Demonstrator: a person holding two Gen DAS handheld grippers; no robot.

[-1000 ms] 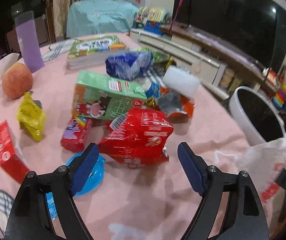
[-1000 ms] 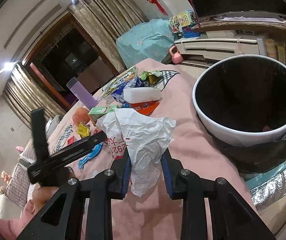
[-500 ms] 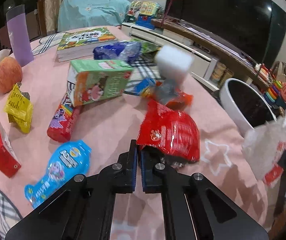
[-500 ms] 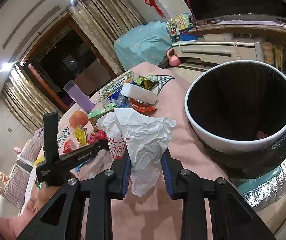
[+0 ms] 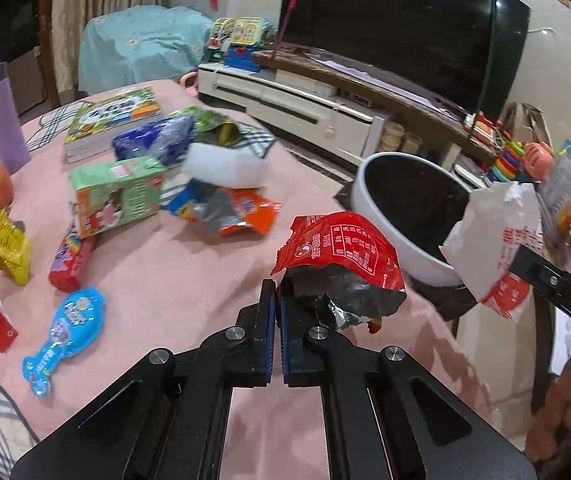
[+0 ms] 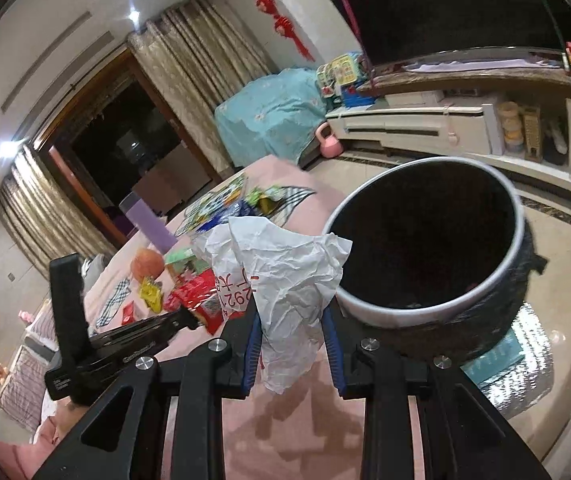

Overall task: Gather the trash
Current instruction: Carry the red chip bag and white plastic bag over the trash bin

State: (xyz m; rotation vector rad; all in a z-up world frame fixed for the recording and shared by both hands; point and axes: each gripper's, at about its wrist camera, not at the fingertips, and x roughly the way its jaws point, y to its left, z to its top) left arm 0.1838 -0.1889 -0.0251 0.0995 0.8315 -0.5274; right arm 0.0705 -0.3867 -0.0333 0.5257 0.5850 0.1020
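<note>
Red wrapper (image 5: 341, 256): pinched by one torn corner in the left gripper (image 5: 276, 320), jaws all but touching; the rest hangs up and toward the bin, clear of the tabletop (image 5: 173, 280).
White paper bag (image 6: 285, 280): clamped between the narrowed jaws of the right gripper (image 6: 291, 344), crumpled, standing tall along the fingers.
Bin (image 6: 517, 240): white-rimmed, black-lined, beside the tabletop edge and lower than it; mouth open upward.
Bag to bin: just beside the near rim, not yet over the mouth.
Wrapper to bin: near, on the tabletop side of the rim, farther off than the bag.
Nearer hand: the right, by my judgement, so its drop should come first.
Left on the tabletop, away from the bin: green carton (image 5: 115, 196), orange wrapper (image 5: 241, 216), blue packet (image 5: 63, 332).
</note>
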